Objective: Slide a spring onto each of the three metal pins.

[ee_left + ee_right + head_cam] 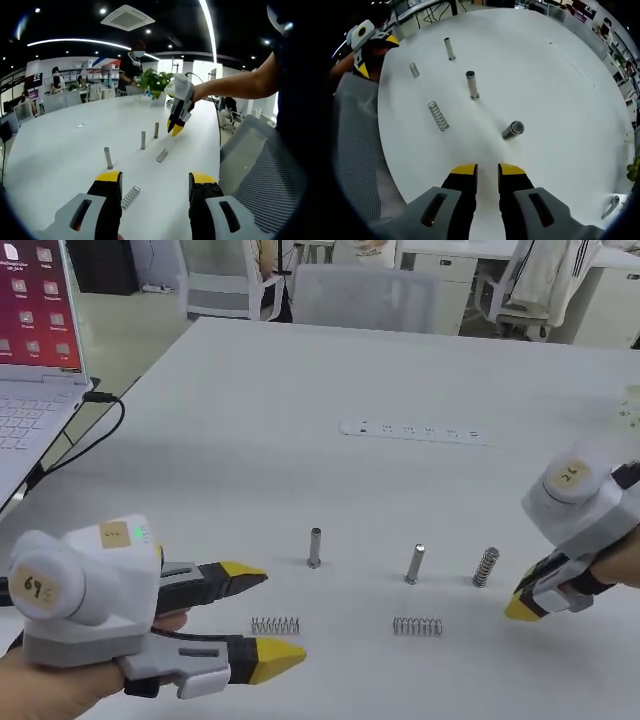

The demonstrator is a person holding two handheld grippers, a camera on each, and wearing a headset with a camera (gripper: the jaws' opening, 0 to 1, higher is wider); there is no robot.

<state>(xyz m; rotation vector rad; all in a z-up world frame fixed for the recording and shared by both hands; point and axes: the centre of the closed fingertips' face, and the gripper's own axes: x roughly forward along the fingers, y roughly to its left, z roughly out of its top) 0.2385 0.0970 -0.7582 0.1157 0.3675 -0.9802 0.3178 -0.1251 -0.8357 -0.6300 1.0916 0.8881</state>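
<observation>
With one spring (486, 567) seated, close your wide-open left claw (156, 176) on the loose spring (275, 625) near the table's (300, 440) front edge; right claw (487, 170) narrow, empty.

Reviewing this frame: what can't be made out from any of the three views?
- Rightmost pin: whether its spring reaches the base; too small in head view, near end-on in right gripper view.
- Right gripper: head view, jaws overlap, gap unreadable there.
- Laptop: head view, cut by left edge; screen icons too small.
- Power strip: head view, sockets too small to count.
</observation>
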